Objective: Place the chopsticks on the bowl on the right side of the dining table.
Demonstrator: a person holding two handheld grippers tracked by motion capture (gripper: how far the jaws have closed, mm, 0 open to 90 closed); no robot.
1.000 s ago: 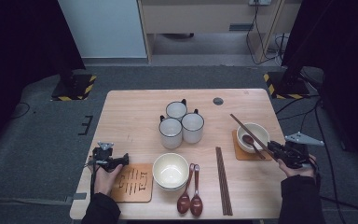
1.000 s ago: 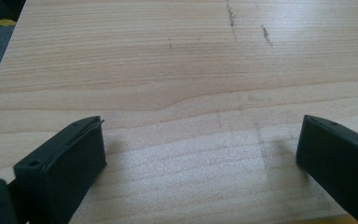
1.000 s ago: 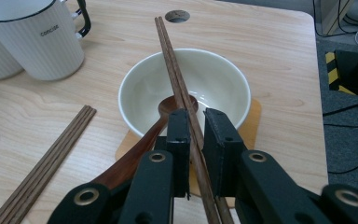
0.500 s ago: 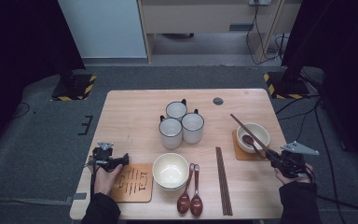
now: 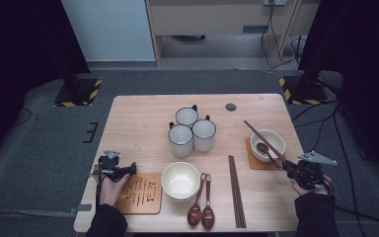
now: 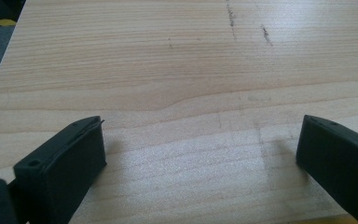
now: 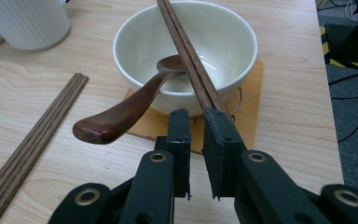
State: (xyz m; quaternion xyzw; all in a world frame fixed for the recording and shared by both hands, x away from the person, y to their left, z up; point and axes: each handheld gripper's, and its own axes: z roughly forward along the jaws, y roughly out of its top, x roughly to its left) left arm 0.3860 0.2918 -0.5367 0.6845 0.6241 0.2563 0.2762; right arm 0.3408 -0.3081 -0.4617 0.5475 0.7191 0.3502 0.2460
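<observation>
My right gripper point(image 5: 286, 166) point(image 7: 196, 122) is shut on a pair of dark wooden chopsticks point(image 5: 265, 143) point(image 7: 186, 51). They slant up and away across a cream bowl point(image 5: 278, 137) point(image 7: 242, 51) at the table's right. The bowl stands on an orange coaster point(image 5: 254, 161) point(image 7: 254, 88). A dark brown spoon point(image 5: 262, 147) point(image 7: 121, 114) leans in the bowl, with its handle sticking out over the rim toward me. At the table's near left my left gripper point(image 5: 133, 169) point(image 6: 200, 149) stands open just above bare wood, nothing between its jaws.
Three white mugs point(image 5: 192, 131) cluster mid-table. A second cream bowl point(image 5: 180, 180) sits near the front, beside a patterned wooden coaster point(image 5: 140, 193). Two brown spoons point(image 5: 201, 212) and another set of chopsticks point(image 5: 236, 190) lie flat at the front. A small dark disc point(image 5: 231, 106) marks the far side.
The right hand has shifted slightly toward the table's near edge with the chopsticks still in its jaws. The left hand has stayed put.
</observation>
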